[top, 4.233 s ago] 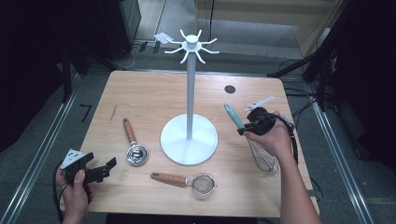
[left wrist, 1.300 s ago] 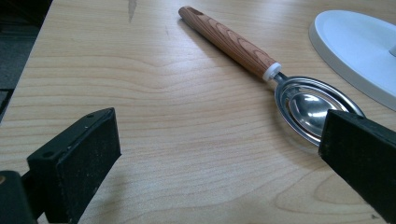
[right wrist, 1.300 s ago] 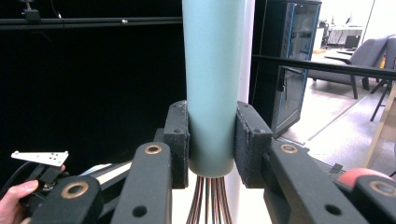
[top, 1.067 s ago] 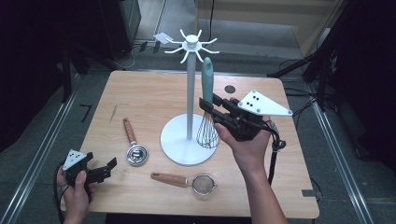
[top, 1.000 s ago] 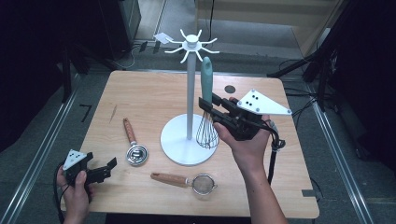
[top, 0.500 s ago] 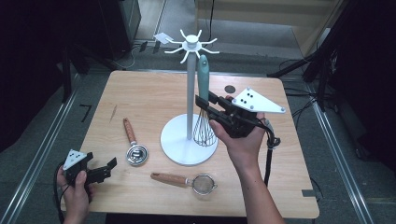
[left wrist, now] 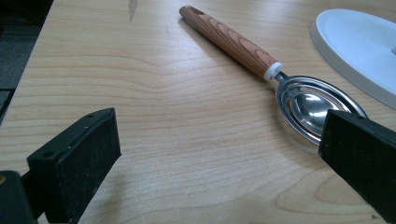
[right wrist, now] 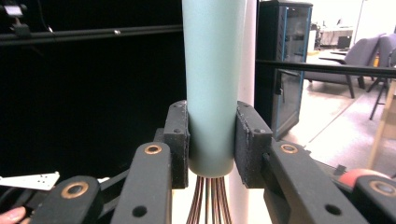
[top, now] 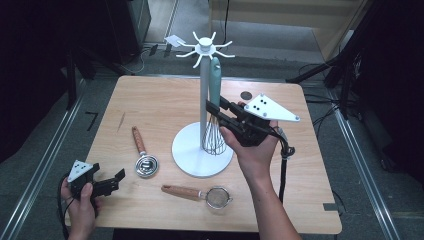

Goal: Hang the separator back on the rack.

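Looking down from the high view, I see my right gripper [top: 216,109] clamped on the whisk [top: 215,105], which stands upright against the white stand [top: 202,100] near the middle of the table [top: 150,100], its green handle up by the hooks and its wires hanging above the stand's round base. My left gripper [top: 112,181] sits at the near left corner with its jaws parted and nothing between them; a wooden-handled spoon [top: 142,156] lies just beyond it, and a small strainer [top: 200,194] lies near the front edge. Through the left gripper view, both jaws stand wide over bare wood, the spoon [left wrist: 261,70] ahead to the right. Through the right gripper view, both pads press the whisk's handle [right wrist: 212,84] from either side, copper wires below.
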A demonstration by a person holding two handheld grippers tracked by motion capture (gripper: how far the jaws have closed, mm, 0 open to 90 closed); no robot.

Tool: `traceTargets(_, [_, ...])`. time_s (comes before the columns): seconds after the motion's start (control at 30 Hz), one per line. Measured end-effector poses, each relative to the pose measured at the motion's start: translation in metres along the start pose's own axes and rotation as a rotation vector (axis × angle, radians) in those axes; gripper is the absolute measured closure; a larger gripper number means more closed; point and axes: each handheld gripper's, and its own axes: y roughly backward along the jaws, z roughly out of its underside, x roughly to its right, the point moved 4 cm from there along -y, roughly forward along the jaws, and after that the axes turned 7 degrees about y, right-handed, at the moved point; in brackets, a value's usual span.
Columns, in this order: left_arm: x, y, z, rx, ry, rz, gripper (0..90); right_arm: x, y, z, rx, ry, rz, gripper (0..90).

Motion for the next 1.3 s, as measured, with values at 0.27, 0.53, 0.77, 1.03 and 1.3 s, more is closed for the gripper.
traceTargets(0.27, [0.0, 0.0, 0.0, -0.001, 0.0, -0.001, 0.0, 0.0, -0.003, 0.003, 0.014, -0.002, 0.015, 71.1])
traceTargets(0.53, [0.0, 0.0, 0.0, -0.001, 0.0, 0.0, 0.0, 0.0, -0.003, 0.004, 0.018, 0.008, 0.013, 69.5])
traceTargets(0.77, [0.0, 0.0, 0.0, -0.003, 0.001, 0.0, 0.0, 0.002, 0.003, -0.002, 0.055, 0.014, 0.021, 63.7])
traceTargets(1.03, [0.0, 0.0, 0.0, -0.007, 0.003, -0.002, 0.0, 0.005, 0.016, -0.01, 0.128, 0.061, 0.08, 84.3])
traceTargets(1.3, [-0.001, -0.001, 0.0, -0.003, 0.009, 0.0, 0.0, 0.019, 0.005, -0.014, 0.115, 0.061, 0.161, 90.0])
